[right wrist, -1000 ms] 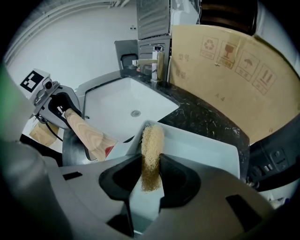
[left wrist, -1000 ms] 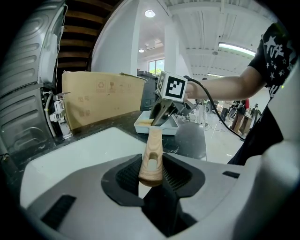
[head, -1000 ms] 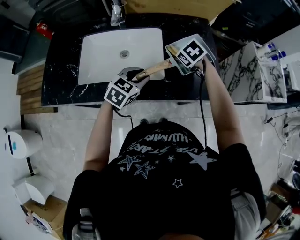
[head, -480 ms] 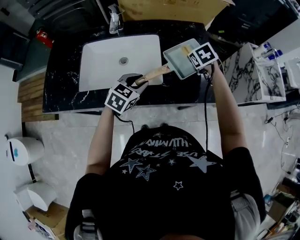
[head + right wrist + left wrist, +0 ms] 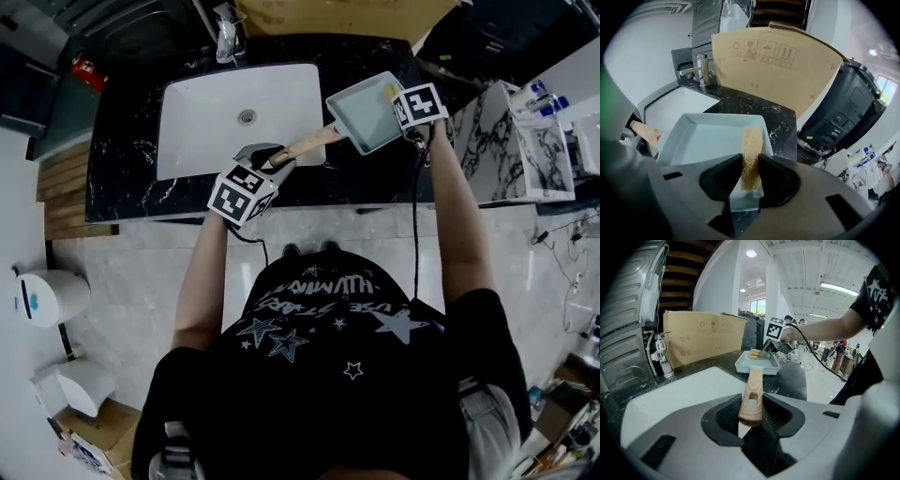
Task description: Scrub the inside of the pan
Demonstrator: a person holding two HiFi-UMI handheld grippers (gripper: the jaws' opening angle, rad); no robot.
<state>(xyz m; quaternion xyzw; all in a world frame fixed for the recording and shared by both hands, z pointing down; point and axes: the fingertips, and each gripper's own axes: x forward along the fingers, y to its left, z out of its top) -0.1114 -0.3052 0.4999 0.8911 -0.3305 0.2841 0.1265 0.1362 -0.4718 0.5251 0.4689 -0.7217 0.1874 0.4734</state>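
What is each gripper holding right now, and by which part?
The left gripper clamps the pan by the end of its wooden handle; right gripper pinches the tan scrub pad by its near end.

A white sink (image 5: pixel 202 127) sat sunk in a black marble counter (image 5: pixel 122 164), with a chrome tap (image 5: pixel 226 36) at its back edge. Cardboard (image 5: pixel 778 65) stood behind the counter. Well apart from the sink were a white dispenser (image 5: pixel 52 295) and a marbled shelf (image 5: pixel 497 155).

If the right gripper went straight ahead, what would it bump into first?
Probably the inside of the pale blue pan; the tan sponge in the right gripper would reach it first.
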